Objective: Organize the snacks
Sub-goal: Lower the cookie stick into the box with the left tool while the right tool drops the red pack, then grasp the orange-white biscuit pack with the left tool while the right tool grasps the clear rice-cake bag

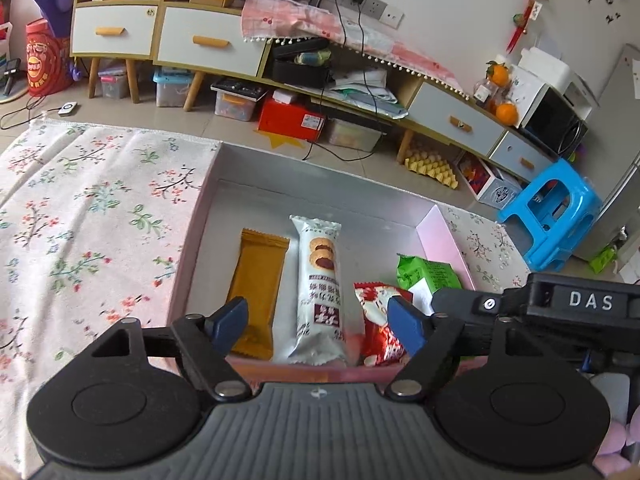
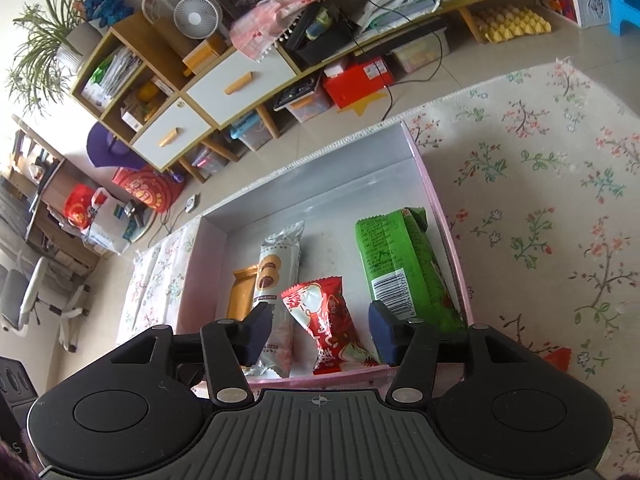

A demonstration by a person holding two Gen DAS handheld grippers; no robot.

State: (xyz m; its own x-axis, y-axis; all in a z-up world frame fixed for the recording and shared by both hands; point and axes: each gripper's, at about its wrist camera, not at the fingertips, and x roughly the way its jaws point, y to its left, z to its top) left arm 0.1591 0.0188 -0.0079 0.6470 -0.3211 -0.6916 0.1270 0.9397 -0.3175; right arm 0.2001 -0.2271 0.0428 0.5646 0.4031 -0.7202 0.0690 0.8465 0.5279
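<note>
Hovering over the near edge of the pink box (image 1: 192, 240), the left gripper (image 1: 320, 320) points forward and down, its jaws spread wide with nothing between them. The right gripper (image 2: 320, 330) hangs beside it over the same near wall, tilted down likewise, jaws released and empty; in the left view its black body crosses the right side above the box's near right corner.

Four snacks lie on the box's grey floor. At the left, an orange packet (image 1: 258, 288) lies flat with its long axis running near to far. Just right of it the long white biscuit pack (image 1: 320, 292) runs the same way, its near end close to the near wall. The red candy wrapper (image 2: 324, 322) lies right of that, crumpled and angled slightly, with its near end against the near wall. The green packet (image 2: 400, 264) lies at the right beside the right wall, long axis near to far, barcode end nearest.

The box rests on a floral cloth (image 1: 92, 208) covering the tabletop. Beyond stand low cabinets (image 1: 208, 36) with white drawers, a red box (image 1: 290, 118) on the floor under them, and a blue stool (image 1: 556, 216) at the far right.
</note>
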